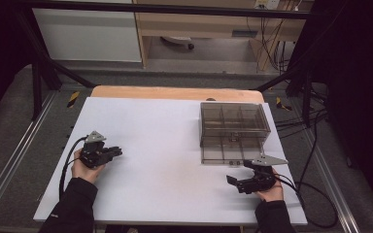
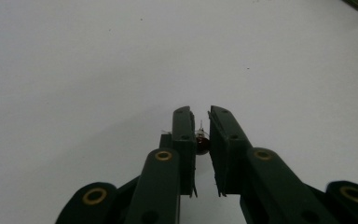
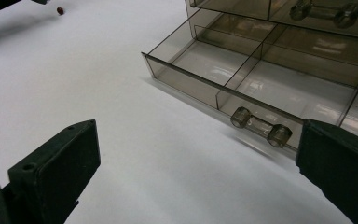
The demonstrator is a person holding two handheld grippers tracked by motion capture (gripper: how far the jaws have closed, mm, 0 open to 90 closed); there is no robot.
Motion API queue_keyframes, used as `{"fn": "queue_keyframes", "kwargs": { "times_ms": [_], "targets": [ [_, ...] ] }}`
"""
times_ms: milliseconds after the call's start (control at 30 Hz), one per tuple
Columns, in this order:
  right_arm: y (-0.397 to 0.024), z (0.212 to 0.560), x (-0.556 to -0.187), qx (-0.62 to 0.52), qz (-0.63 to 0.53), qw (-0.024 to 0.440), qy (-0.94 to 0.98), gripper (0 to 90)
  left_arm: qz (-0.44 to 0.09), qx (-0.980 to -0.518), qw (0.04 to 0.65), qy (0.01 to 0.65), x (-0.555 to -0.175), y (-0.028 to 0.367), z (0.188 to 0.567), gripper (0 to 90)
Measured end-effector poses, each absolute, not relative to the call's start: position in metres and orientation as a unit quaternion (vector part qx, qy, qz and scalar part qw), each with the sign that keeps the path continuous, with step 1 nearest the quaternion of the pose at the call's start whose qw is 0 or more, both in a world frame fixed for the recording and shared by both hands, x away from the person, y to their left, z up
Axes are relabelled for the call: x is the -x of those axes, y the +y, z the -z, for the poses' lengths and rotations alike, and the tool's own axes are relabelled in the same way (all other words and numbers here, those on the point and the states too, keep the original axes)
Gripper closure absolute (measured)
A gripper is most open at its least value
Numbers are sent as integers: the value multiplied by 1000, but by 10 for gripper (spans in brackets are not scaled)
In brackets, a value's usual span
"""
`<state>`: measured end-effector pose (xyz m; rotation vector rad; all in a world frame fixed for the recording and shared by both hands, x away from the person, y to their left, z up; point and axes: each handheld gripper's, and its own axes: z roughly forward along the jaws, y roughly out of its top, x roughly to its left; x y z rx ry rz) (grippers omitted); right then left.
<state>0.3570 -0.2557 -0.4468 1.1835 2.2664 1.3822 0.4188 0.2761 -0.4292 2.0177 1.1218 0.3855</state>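
Observation:
My left gripper [image 1: 118, 152] lies low over the white table at the left, jaws pointing right. In the left gripper view its jaws [image 2: 200, 116] are nearly closed, pinching a small dark red bead-like part [image 2: 202, 143] with a thin wire sticking out. My right gripper [image 1: 239, 172] rests at the front right, open, with nothing between its fingers [image 3: 199, 129]. It faces the pulled-out lower drawer [image 3: 223, 98] of a smoky clear drawer box [image 1: 233, 119]. The drawer's compartments look empty. In the right gripper view, the same red part [image 3: 60, 10] shows far off at the left gripper's tip.
The drawer has a clear bar handle [image 3: 261, 127] close to my right jaw. An upper closed drawer has its own handle [image 3: 325, 12]. The white table sheet [image 1: 165, 160] spreads wide between the two grippers. Black cables trail off both sides.

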Motion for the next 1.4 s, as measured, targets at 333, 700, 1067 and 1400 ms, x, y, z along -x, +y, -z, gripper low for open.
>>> {"fn": "queue_keyframes", "kwargs": {
  "times_ms": [333, 700, 1067, 1400],
  "targets": [
    [-256, 447, -357, -404, -473, 118, 774, 4, -147, -802, 389, 428, -415, 263, 427, 798],
    [-256, 447, -357, -404, -472, 118, 775, 4, -141, -805, 390, 424, -412, 253, 425, 798],
    [-256, 447, -357, -403, -471, 117, 776, 4, -138, -813, 391, 408, -407, 238, 423, 798],
    [-256, 447, -357, -404, -471, 116, 775, 4, -124, -819, 397, 396, -402, 218, 422, 799]
  ]
}}
